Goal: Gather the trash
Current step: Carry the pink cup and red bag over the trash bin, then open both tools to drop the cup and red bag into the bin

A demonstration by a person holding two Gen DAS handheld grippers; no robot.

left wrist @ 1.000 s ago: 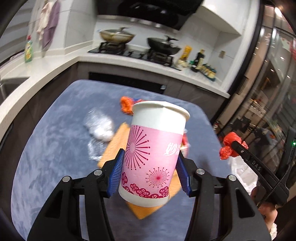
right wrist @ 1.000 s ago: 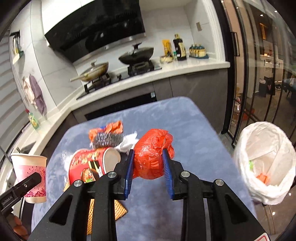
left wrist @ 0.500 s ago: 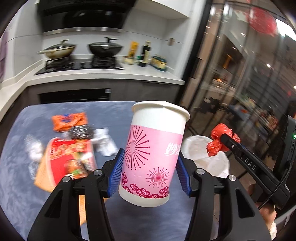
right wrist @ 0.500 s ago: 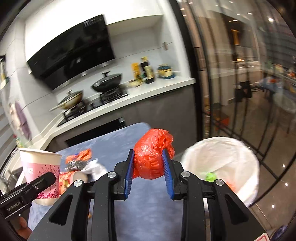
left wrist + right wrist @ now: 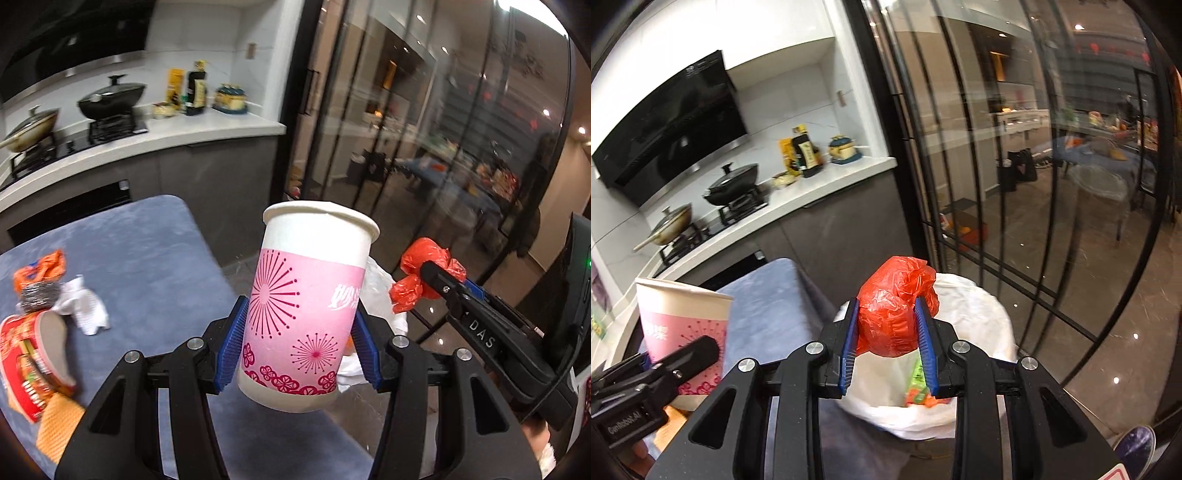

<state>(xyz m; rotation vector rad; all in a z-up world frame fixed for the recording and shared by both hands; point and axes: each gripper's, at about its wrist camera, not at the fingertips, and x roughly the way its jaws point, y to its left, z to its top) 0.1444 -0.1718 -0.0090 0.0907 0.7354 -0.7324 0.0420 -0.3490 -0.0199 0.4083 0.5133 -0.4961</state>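
Both hands have swung past the bench (image 5: pixel 147 266) edge toward the bin (image 5: pixel 975 302); left jaws clamp the cup (image 5: pixel 310 306), right jaws clamp the red bag (image 5: pixel 895 317). Releasing early could drop either beside it.

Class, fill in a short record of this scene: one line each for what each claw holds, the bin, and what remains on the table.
left claw: shut on pink paper cup, upright
right claw: shut on red plastic bag, above bin
bin: white liner, some scraps inside
table: red noodle tub, white tissue, steel scourer, orange wrapper
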